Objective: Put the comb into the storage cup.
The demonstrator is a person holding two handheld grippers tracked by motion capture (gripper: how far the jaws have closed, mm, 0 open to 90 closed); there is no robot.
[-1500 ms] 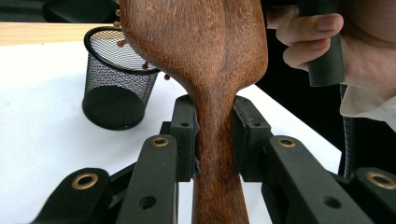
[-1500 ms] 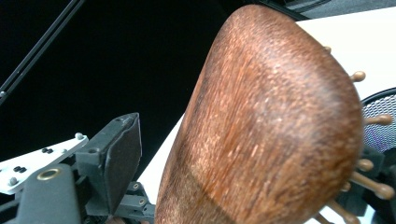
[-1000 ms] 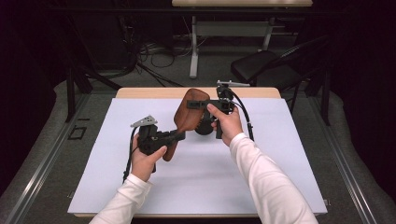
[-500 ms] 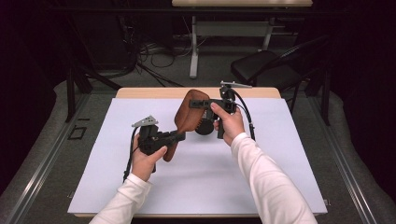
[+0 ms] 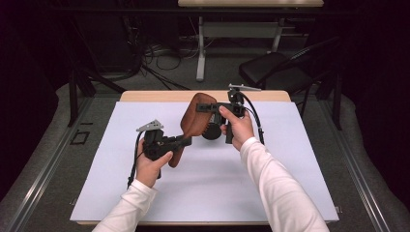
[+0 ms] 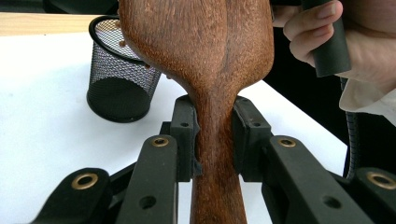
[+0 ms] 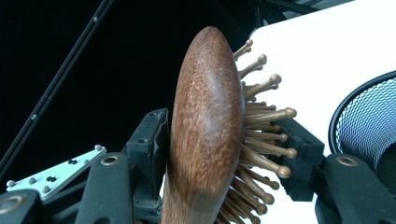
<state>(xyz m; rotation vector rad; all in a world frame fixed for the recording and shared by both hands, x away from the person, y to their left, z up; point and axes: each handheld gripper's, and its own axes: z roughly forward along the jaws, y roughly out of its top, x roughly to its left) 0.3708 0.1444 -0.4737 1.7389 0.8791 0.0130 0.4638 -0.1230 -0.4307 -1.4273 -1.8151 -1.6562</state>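
A wooden paddle hairbrush (image 5: 196, 118) is held above the white table between both grippers. My left gripper (image 5: 186, 141) is shut on its narrow handle (image 6: 212, 154), one pad on each side of the neck. My right gripper (image 5: 205, 107) is shut across the brush head (image 7: 205, 121). One pad presses the smooth back and the other meets the tips of the wooden bristles (image 7: 268, 116). A black mesh cup (image 5: 211, 130) stands upright on the table just behind the brush, also seen in the left gripper view (image 6: 122, 79) and the right gripper view (image 7: 369, 121).
A white sheet (image 5: 290, 183) covers the tabletop, with a strip of wood (image 5: 145, 95) along the far edge. Beyond the table stand a dark chair (image 5: 275, 72) and a desk frame (image 5: 200, 53) with cables on the floor.
The right hand and gripper have shifted slightly right and up with the brush head. The left gripper has stayed on the handle.
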